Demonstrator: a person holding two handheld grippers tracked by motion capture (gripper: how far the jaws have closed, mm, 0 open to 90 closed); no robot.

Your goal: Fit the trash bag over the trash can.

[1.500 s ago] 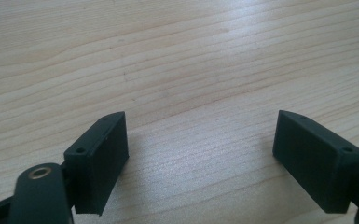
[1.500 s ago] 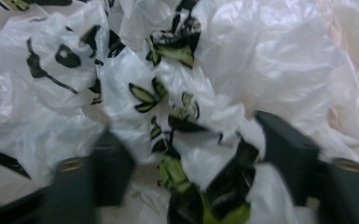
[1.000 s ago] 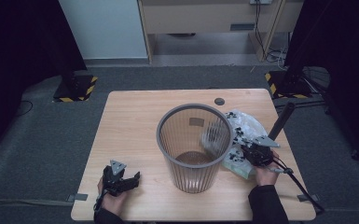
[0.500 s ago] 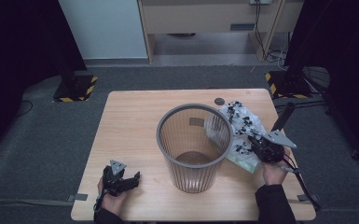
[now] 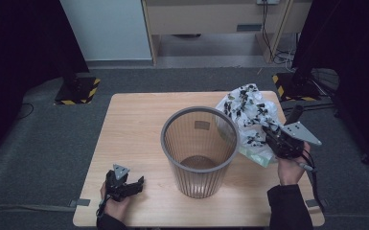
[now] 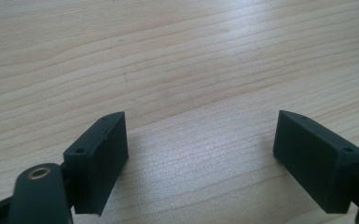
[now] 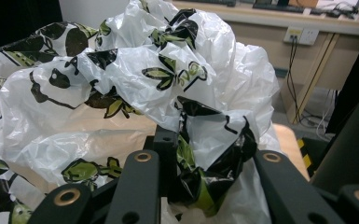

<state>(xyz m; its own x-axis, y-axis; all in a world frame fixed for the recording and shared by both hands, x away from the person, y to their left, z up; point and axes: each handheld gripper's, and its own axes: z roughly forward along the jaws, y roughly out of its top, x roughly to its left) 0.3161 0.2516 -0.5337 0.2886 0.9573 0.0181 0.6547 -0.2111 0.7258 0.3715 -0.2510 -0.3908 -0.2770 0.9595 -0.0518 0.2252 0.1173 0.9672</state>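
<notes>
the right gripper point(image 5: 274, 135) is pinching a bunched fold of a white plastic bag point(image 5: 249, 112) printed with black and green leaves, and is holding it up above the table's right edge, just beside the grey ribbed bin point(image 5: 199, 148). in the right gripper view the jaws are standing close together with a twist of the bag point(image 7: 205, 154) squeezed between them, while the rest of the plastic is billowing up and away in front of the camera. the bin is standing upright near the middle of the table point(image 5: 134, 129), a little toward the near edge, and through its open top it is looking empty, with no liner over its rim.

the left gripper point(image 5: 124, 184) is resting near the table's near left corner, its jaws spread wide over bare wood with nothing between them.

judging from this, the work is looking like lining the bin with the bag, and it is at an early stage: the bag is gripped and lifted, but it is not yet opened, not yet over the bin's mouth, and its edge is not yet folded around the rim. the free gripper is likely being needed to spread the bag's opening.
</notes>
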